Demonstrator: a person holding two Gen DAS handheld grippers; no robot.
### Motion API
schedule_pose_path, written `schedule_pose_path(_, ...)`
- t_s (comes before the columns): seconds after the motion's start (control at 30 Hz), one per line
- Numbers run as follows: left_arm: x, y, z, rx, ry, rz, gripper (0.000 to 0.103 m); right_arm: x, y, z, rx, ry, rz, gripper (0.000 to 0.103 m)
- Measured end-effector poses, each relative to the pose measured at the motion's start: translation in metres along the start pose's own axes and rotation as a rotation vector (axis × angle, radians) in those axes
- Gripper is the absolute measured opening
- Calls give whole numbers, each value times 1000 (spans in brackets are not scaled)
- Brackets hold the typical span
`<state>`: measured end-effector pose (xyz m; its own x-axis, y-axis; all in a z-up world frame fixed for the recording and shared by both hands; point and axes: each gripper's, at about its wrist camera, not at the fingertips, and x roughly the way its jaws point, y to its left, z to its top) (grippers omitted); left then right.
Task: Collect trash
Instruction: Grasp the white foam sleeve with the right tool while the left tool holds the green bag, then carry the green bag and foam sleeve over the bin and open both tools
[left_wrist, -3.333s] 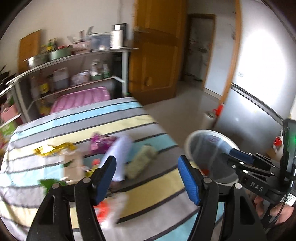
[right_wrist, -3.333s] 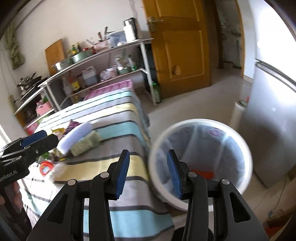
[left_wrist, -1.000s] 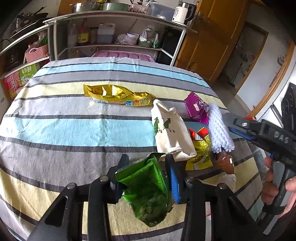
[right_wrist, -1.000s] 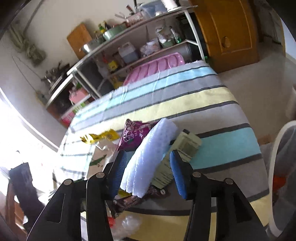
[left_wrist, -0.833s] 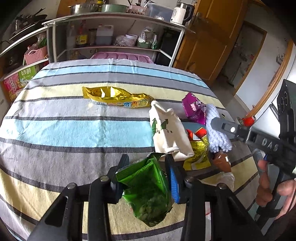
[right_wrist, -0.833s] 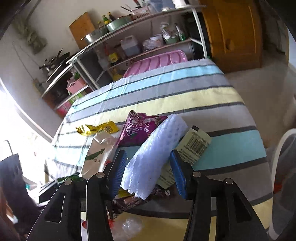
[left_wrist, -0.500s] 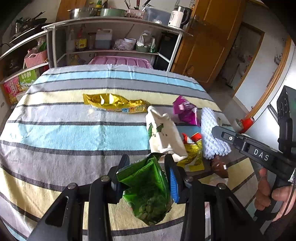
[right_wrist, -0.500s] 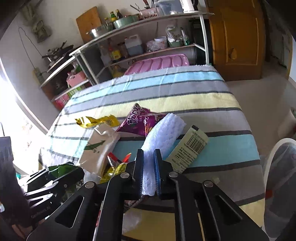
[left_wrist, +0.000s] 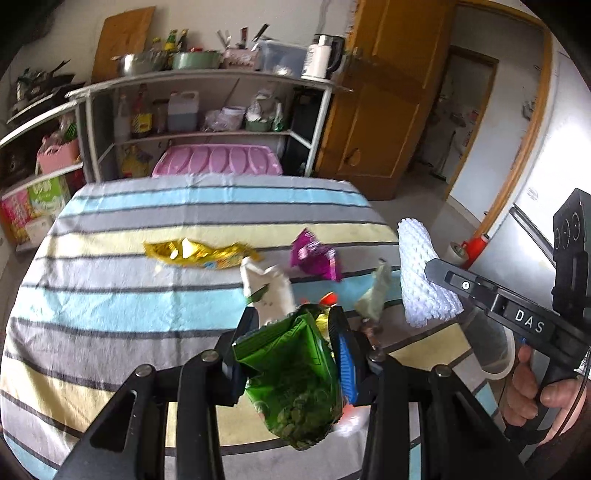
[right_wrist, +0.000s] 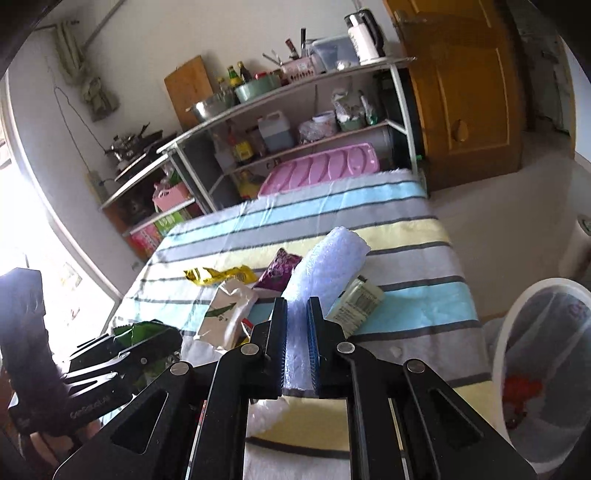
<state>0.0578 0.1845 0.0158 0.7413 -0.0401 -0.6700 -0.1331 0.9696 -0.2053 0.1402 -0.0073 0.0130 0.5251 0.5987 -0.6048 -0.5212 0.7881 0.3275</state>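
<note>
Two pieces of trash are riding in your grippers at once: your left gripper is clamping the green snack bag with its jaws only partly apart, the bag hanging down from the pads, and your right gripper is pinching the white foam net sleeve with its jaws nearly together, the sleeve sticking up and forward clear of the striped tablecloth. You're aiming, I'd judge, for the white bin with its clear liner, just off the table's right edge. Swing the right load over the rim before loosening, since foam that light could drift or catch on the liner. Keep the green bag squeezed as you cross; it's dangling low and could snag on the heap. Remaining on the cloth are the gold wrapper, purple packet, white pouch and barcode carton.
</note>
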Motion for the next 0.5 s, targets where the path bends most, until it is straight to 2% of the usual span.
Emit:
schedule_pose_path(0.33,2,-59,12,103,-16,-70,41,-52,-36,-1,59,-83,-69,11)
schedule_pose_path(0.5,11,-99,14,174,-5,-113,41,-75,-59,-5,76,-111,-135,11)
